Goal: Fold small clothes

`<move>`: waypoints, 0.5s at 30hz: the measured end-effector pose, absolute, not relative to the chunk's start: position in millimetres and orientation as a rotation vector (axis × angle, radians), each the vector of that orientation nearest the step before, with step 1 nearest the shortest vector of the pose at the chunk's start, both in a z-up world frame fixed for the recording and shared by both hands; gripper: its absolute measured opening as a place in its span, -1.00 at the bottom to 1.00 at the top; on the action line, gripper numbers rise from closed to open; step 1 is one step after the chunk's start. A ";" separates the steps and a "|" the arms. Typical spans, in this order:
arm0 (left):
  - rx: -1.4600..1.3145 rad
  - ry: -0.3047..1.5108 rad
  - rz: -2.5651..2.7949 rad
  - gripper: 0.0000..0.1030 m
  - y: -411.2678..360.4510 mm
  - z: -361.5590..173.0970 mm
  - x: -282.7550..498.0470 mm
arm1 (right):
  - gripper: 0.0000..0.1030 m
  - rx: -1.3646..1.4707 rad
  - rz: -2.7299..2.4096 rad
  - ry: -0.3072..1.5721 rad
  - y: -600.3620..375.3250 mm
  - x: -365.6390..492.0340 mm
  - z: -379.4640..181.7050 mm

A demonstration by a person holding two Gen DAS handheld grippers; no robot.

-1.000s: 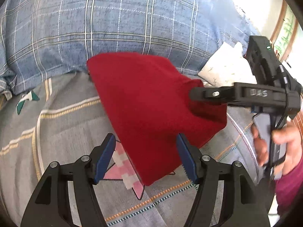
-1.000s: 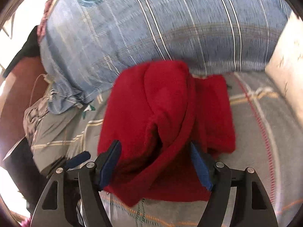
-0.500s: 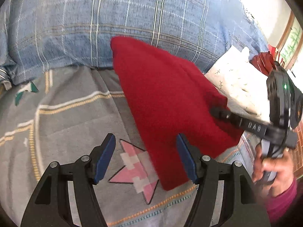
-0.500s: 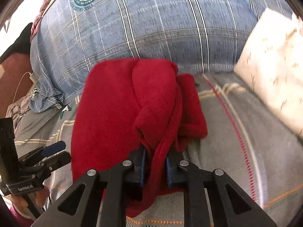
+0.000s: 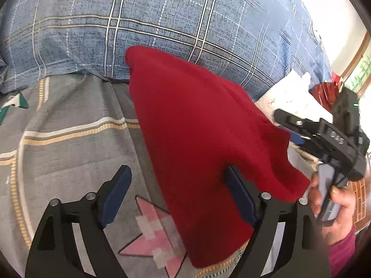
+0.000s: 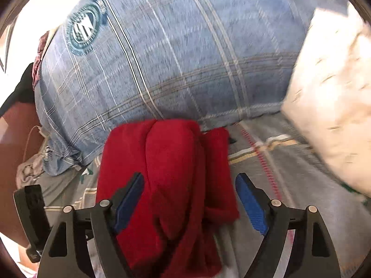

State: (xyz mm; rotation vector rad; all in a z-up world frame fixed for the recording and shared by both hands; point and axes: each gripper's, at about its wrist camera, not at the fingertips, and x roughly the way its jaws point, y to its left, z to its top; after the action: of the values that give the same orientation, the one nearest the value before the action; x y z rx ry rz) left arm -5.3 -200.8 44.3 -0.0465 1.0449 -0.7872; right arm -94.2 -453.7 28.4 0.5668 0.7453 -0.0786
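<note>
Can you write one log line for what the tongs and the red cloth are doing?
left tongs: open | right tongs: just opened, open | red cloth: lying on bed, unheld

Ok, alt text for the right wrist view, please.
A folded red garment lies on a grey patterned bedsheet, between the open jaws of the right hand-held gripper. Behind sit a blue plaid pillow and a white pillow.

A red garment (image 5: pixel 197 125) lies across a grey patterned bedsheet (image 5: pixel 69 139), its far end against a blue plaid quilt (image 5: pixel 162 18). The left hand-held gripper (image 5: pixel 178 192), jaws just opened wide, straddles its near edge; a hand (image 5: pixel 334 210) holds the right hand-held gripper (image 5: pixel 287 127) at the cloth's right.
</note>
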 end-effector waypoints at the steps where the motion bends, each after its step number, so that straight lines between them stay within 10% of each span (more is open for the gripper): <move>1: -0.063 1.051 -0.795 0.68 -202.1 42.2 -2.3 | 0.65 0.575 -0.064 0.772 -457.6 -84.9 21.5; 6: -0.108 1.086 -0.811 0.92 -210.0 29.9 7.5 | 0.65 0.709 0.049 0.839 -467.9 -63.3 -14.7; 8: -0.126 1.096 -0.819 0.93 -213.4 25.4 9.3 | 0.37 0.653 0.062 0.818 -459.1 -62.6 -11.7; 10: -0.113 1.090 -0.845 0.65 -218.8 28.3 7.9 | -0.12 0.635 0.067 0.811 -452.1 -64.1 -5.5; 15: -0.110 1.108 -0.883 0.02 -216.5 49.3 6.5 | -0.36 0.594 0.072 0.797 -437.0 -75.4 22.9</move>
State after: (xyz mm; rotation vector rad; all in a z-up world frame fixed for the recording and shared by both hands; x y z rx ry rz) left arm 6.5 -216.5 49.3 -0.1095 1.1082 -0.8834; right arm -75.4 -437.0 22.9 0.5943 0.7966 0.0718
